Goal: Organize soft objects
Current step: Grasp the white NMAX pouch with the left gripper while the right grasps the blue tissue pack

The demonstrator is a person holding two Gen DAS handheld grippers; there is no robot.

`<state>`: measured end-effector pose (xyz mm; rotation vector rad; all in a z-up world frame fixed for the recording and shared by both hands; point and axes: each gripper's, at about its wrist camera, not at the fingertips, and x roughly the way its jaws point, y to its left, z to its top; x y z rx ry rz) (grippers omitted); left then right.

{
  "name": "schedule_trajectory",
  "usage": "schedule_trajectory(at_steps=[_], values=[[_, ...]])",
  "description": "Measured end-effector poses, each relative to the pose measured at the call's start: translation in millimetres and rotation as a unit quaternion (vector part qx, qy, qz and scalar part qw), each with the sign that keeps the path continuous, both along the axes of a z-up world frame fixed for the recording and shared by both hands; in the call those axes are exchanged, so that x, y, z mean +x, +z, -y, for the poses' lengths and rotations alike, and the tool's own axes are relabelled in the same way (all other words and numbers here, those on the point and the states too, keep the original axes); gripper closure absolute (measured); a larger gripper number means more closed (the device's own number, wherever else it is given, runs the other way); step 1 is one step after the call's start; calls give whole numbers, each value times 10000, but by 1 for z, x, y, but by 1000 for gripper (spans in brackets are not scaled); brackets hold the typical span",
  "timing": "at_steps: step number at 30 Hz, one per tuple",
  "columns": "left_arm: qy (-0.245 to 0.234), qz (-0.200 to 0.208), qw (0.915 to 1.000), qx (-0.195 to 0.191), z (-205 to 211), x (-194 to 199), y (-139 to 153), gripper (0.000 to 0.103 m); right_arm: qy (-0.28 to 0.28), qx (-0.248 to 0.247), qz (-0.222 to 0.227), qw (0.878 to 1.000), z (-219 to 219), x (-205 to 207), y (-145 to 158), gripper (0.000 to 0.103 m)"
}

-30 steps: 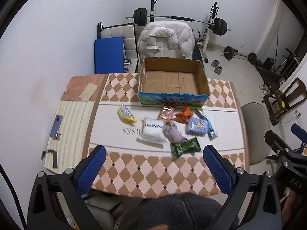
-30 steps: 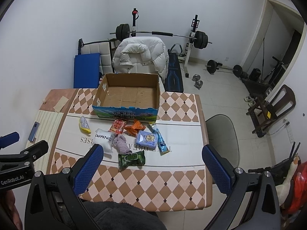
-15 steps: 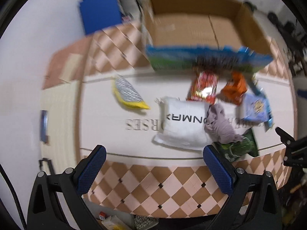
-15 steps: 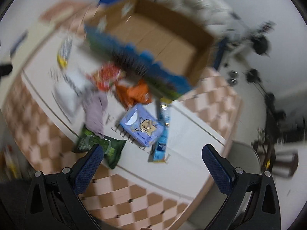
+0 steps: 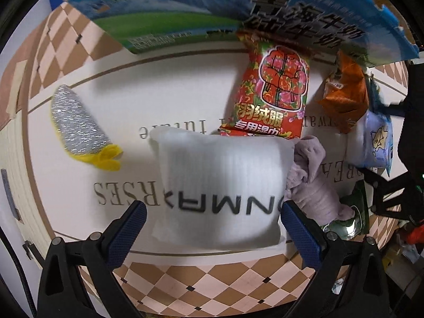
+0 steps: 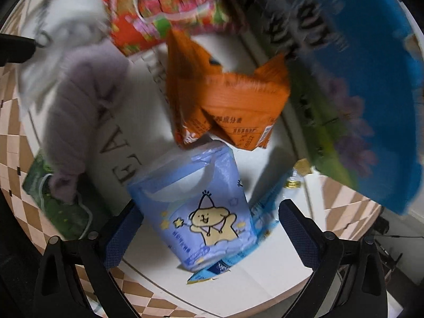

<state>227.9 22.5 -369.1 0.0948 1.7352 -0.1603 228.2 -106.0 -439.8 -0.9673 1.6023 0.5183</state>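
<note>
My left gripper (image 5: 212, 232) is open, its jaws on either side of a white pillow pack (image 5: 221, 185) printed with black letters. A red flowered pack (image 5: 275, 92), an orange pack (image 5: 347, 92), a lilac soft toy (image 5: 312, 185) and a silver-and-yellow pack (image 5: 79, 127) lie around it. My right gripper (image 6: 209, 234) is open around a light blue tissue pack (image 6: 201, 204) with a cartoon dog. The orange pack (image 6: 228, 100), the lilac toy (image 6: 82, 111) and a green pack (image 6: 61, 201) lie near it.
The blue printed cardboard box (image 5: 212, 8) stands just behind the packs, and its wall (image 6: 371, 79) is at the right in the right wrist view. A thin blue sachet (image 6: 267, 212) lies beside the tissue pack. The right gripper's body (image 5: 402, 159) shows at the right edge.
Both grippers have dropped from high above the table down to the objects. The left now straddles the white pack, the right the blue tissue pack.
</note>
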Motion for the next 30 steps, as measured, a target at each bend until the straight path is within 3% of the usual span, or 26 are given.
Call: schedule_trajectory(at_steps=[2,5,7,8,9,11,14,16,19,21,23,25,27,30], values=[[-15,-46,10000,3,4,1,-9,0,-332,56,-121,9994,8,0,-10,23],[-1,-94,10000,-26,7,-1,-23,0,-1500,326,-123,9881,31,3,-16,34],[36,-151,9999,-30,9,0,-33,0,-2793,544,-251,9583,58,6,-20,38],[68,-182,9998,-34,9,0,-40,0,-3515,694,-485,9323,75,5,-25,39],[109,-208,9997,-26,10,0,-47,0,-4263,926,-812,8961,93,0,-32,39],[192,-251,9995,-1,11,-3,-62,0,-4916,1266,-988,8559,112,-10,-41,38],[433,-299,9986,-32,8,-4,-85,0,-5035,1340,-754,8502,124,-21,-48,26],[668,-261,9974,-63,4,-5,-97,9,-5054,1305,-718,8499,131,-27,-47,24],[912,-111,9958,-56,2,-8,-101,26,-4943,1134,-500,8604,133,-35,-51,24],[1079,-88,9941,-41,1,-12,-103,29,-4909,1032,-383,8642,135,-41,-61,23],[1113,-2,9937,135,0,-19,-106,30,-4878,928,-197,8678,131,-49,-65,32],[1118,103,9933,287,0,-29,-103,31,-4885,931,-47,8675,125,-58,-72,50],[1187,245,9919,386,1,-38,-98,31,-5006,1041,-34,8594,129,-72,-73,58],[1332,543,9886,448,3,-55,-80,31,-5046,1236,65,8544,136,-91,-61,60]])
